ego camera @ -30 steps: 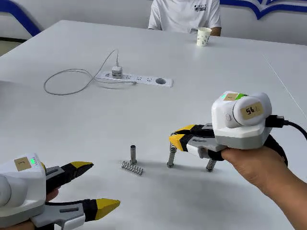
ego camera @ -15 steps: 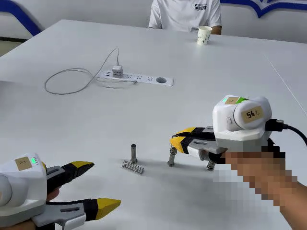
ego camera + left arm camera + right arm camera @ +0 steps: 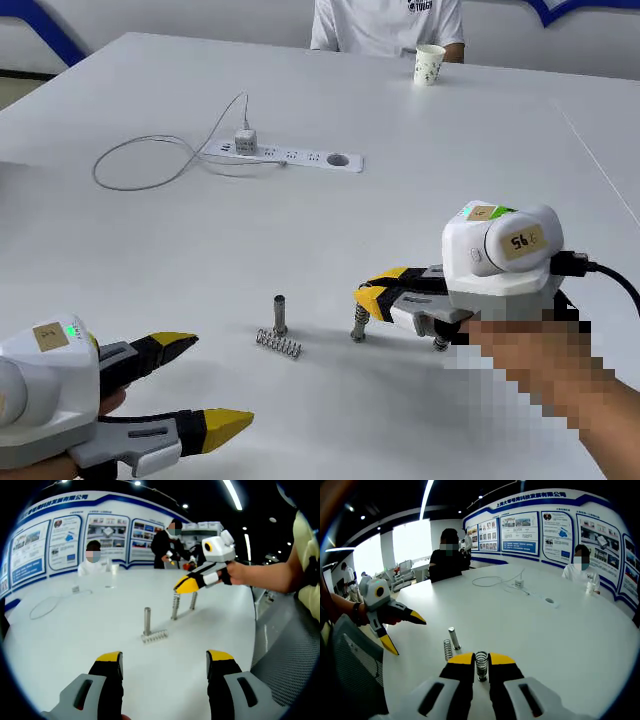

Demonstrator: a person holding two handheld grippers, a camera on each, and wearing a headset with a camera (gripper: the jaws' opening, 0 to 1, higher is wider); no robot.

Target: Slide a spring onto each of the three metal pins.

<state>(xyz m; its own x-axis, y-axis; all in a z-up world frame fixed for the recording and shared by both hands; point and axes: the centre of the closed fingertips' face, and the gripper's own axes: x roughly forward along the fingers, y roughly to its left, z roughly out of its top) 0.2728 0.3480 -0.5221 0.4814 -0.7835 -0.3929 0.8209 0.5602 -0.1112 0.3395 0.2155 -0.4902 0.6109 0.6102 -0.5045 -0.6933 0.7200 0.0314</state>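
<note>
Right jaws around spring, contact unclear

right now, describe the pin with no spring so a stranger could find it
On the white table, three pins stand in a row. It is the leftmost pin in the head view, bare, with a loose spring at its foot; the others wear springs.

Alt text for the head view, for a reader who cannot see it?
The right gripper grips, in yellow-tipped jaws, a spring standing on the middle pin on a white table. Left of it stands a bare pin with a loose spring lying at its base; the open left gripper is held at lower left.
</note>
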